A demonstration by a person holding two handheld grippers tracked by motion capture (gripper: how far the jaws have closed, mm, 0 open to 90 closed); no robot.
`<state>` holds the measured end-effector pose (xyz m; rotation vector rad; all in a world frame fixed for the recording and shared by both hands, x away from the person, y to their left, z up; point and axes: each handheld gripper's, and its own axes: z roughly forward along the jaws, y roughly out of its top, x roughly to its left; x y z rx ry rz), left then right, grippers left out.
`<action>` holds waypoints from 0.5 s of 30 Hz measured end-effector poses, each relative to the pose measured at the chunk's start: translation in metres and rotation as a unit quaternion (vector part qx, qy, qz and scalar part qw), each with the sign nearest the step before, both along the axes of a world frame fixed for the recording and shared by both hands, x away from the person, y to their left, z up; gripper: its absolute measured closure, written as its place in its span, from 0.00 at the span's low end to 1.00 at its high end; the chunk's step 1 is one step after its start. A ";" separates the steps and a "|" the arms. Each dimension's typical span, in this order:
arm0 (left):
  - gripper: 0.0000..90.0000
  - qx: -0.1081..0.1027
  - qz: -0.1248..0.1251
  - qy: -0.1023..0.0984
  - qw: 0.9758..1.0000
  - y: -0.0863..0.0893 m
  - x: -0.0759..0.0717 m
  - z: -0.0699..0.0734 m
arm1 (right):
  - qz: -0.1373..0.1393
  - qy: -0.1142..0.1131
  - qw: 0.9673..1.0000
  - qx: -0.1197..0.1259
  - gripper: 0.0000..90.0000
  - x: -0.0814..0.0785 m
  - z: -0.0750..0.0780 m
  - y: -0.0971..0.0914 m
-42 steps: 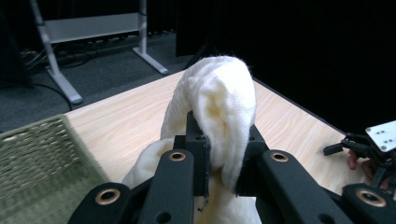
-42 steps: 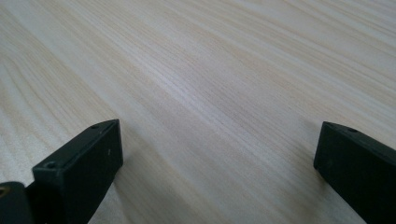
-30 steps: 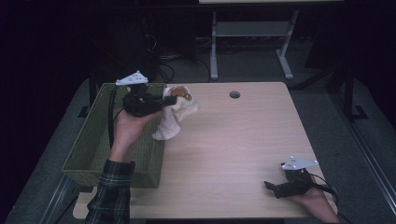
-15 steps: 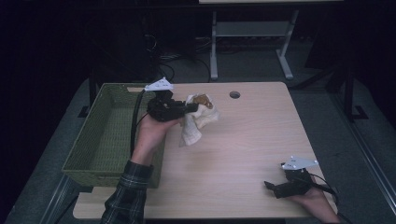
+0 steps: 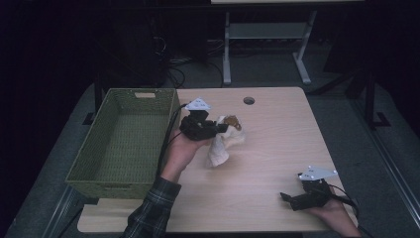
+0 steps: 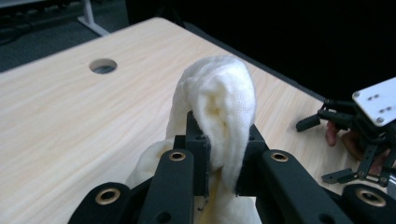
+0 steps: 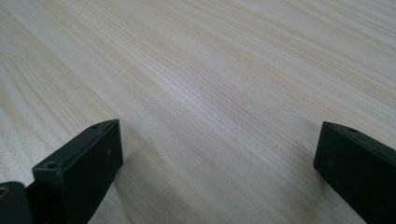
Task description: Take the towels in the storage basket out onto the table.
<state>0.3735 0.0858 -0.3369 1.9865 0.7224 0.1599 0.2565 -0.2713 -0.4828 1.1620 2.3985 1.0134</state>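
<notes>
Between my left gripper's (image 6: 219,179) jaws, clamped tight, the cloth (image 6: 219,107) droops over the table (image 5: 277,148); thin pinch, it could slip out. Right gripper (image 5: 292,198) rests gaping, empty.

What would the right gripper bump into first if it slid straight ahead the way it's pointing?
Probably nothing soon. The right gripper points left along the bare table, jaws wide apart, with only wood ahead. The cream cloth seems to hang beside that line, though depth is unclear.
</notes>
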 end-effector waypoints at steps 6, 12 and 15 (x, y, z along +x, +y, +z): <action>0.88 0.017 -0.013 0.012 1.000 -0.022 0.001 -0.021 | 0.000 0.000 1.000 0.000 0.01 0.000 0.000 0.000; 0.88 0.027 -0.023 0.026 0.999 -0.038 0.001 -0.042 | 0.000 0.001 1.000 0.000 0.01 0.000 0.000 0.000; 0.88 0.030 -0.033 0.032 0.998 -0.046 0.002 -0.053 | 0.002 0.001 1.000 0.000 0.01 0.000 0.000 0.000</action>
